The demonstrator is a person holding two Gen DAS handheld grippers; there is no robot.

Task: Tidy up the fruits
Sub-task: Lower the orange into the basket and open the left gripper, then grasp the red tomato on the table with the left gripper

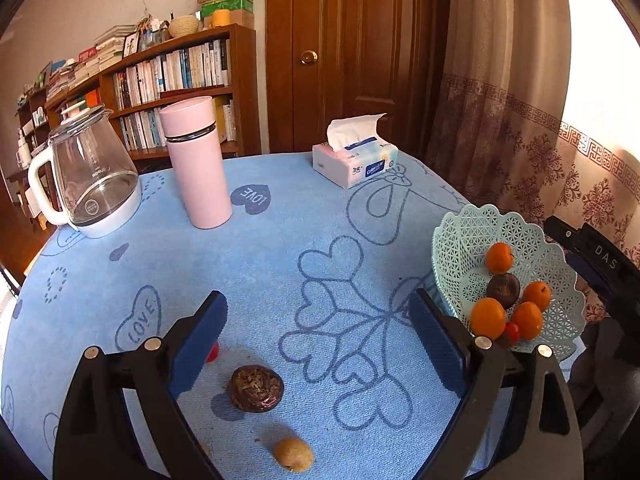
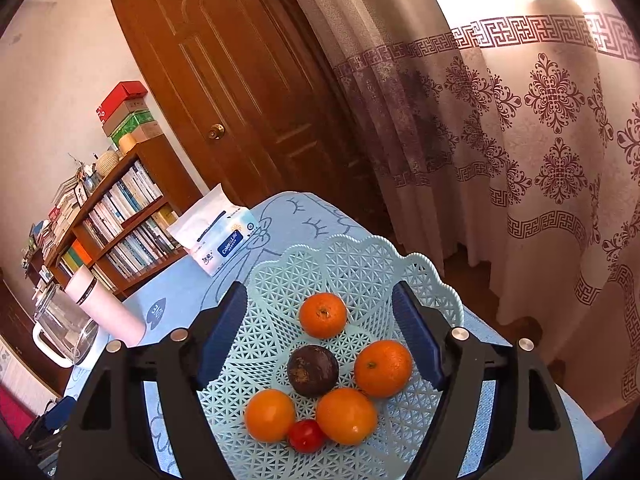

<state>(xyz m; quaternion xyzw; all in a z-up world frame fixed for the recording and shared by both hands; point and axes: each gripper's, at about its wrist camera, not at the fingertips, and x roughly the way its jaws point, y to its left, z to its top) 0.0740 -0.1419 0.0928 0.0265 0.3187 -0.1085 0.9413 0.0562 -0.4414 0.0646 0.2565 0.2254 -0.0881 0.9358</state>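
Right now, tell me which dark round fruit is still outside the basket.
The dark fruit lying on the blue tablecloth between the left gripper fingers; the other one sits in the basket among oranges.

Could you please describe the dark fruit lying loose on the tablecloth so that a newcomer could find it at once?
On the blue heart-patterned tablecloth, look near the camera, between the fingers of the open left tool. The dark brown wrinkled round fruit lies there, darker and bigger than the small tan fruit in front of it.
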